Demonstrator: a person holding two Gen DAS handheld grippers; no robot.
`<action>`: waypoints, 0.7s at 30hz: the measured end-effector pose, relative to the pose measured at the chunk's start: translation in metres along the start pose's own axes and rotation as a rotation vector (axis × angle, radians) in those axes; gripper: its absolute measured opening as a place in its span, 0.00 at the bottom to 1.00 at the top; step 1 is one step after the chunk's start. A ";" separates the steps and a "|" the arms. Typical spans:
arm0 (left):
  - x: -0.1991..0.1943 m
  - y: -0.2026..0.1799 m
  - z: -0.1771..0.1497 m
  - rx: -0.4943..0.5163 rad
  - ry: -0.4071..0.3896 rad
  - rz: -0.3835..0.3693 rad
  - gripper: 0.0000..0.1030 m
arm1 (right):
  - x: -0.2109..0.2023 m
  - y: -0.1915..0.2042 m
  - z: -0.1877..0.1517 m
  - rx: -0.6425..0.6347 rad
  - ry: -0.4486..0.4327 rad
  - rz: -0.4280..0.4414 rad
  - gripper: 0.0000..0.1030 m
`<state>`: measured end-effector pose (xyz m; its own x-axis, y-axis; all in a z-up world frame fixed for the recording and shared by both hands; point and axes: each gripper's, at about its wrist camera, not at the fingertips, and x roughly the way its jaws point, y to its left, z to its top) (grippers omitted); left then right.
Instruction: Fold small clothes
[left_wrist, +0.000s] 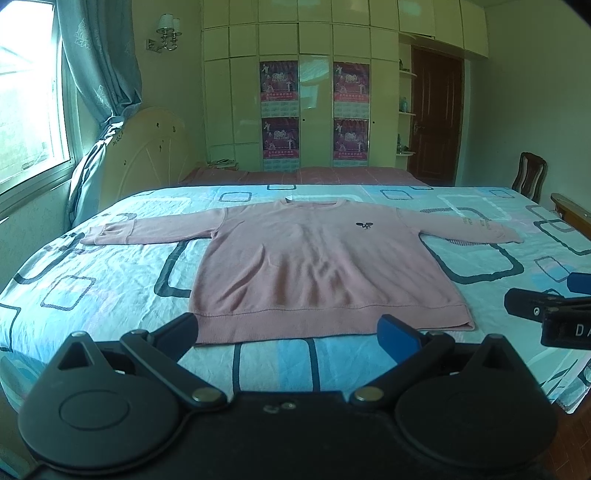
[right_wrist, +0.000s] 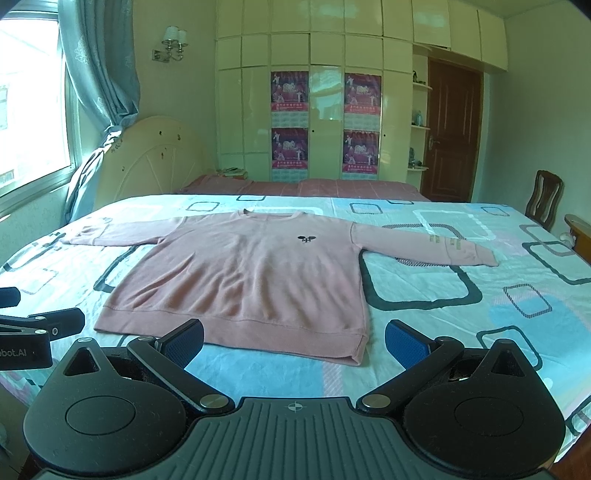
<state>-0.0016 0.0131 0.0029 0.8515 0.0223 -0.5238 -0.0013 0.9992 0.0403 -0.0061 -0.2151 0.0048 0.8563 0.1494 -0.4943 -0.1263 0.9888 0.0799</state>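
Pink sweater (left_wrist: 314, 266) flat on bed (left_wrist: 92, 288), both tools (left_wrist: 291, 332) (right_wrist: 293, 341) spread wide, empty ("bot.AI" lettering).

Bedroom, daylit.
- Window (left_wrist: 26, 110), 9 o'clock, bright; teal patterned curtain (left_wrist: 103, 74) beside it, gathered low.
- Twin-shade wall lamp (left_wrist: 168, 33), 11 o'clock, on a pale wall.
- Cream arched headboard (left_wrist: 147, 147), 10 o'clock.
- Bed (left_wrist: 110, 277) with blue-and-white sheet printed with rounded rectangles, centre to 6 o'clock.
- Second bed (left_wrist: 332, 174) behind, reddish cover.
- Cream glossy wardrobe (left_wrist: 317, 92), 12 o'clock, carrying four posters (left_wrist: 279, 82).
- Corner shelves (left_wrist: 406, 110), 1 o'clock.
- Dark wooden door (left_wrist: 436, 118), 1 o'clock.
- Wooden chair (left_wrist: 530, 177), 2 o'clock.
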 end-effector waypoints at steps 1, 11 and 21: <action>0.002 0.002 -0.001 -0.007 -0.002 0.003 1.00 | 0.003 -0.002 0.001 0.004 0.002 0.000 1.00; 0.057 0.034 0.019 -0.080 0.033 -0.059 1.00 | 0.058 -0.015 0.019 0.054 0.018 -0.027 1.00; 0.134 0.043 0.055 -0.054 0.059 -0.091 1.00 | 0.126 -0.023 0.058 0.091 0.014 -0.101 1.00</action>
<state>0.1416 0.0576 -0.0190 0.8170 -0.0684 -0.5726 0.0452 0.9975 -0.0547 0.1336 -0.2196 -0.0092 0.8550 0.0500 -0.5161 0.0063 0.9943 0.1068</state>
